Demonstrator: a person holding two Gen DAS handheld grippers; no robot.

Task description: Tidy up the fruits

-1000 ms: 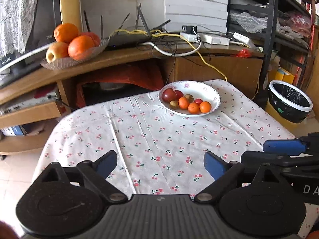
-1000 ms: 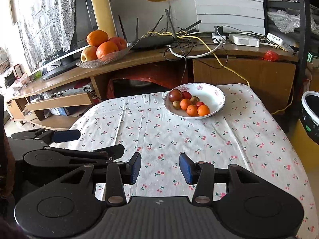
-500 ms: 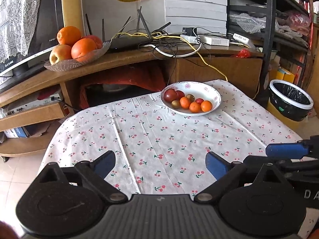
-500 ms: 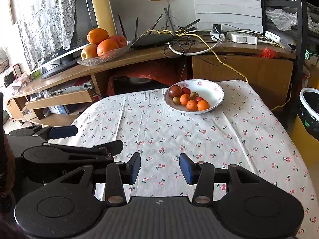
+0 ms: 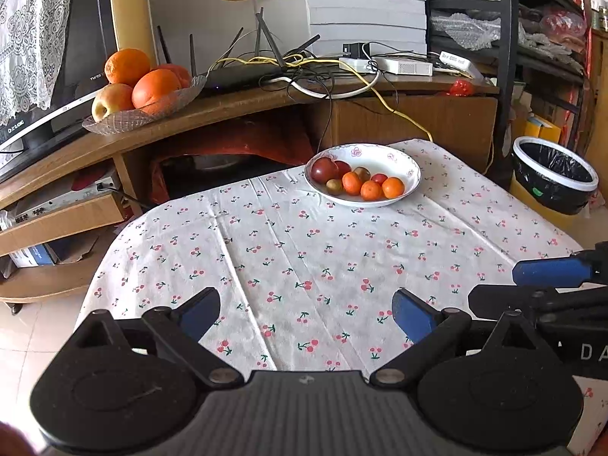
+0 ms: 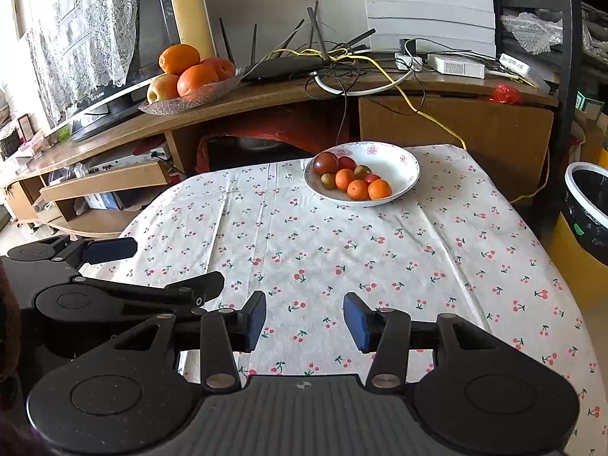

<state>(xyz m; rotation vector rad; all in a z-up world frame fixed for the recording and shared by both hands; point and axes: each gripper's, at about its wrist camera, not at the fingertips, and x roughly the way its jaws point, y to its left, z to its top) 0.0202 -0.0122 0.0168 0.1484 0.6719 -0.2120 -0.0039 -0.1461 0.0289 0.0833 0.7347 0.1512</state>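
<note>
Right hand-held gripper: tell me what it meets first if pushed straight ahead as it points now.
The right hand-held gripper is open and empty over the cherry-print tablecloth. Nothing stands in its line before the white bowl of fruit, though depth is hard to judge.

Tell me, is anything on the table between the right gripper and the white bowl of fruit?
Nothing visible: only bare cherry-print tablecloth lies between the open right gripper and the white bowl.

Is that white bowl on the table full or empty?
Partly full: the white bowl holds several small fruits on one side, the rest bare.
</note>
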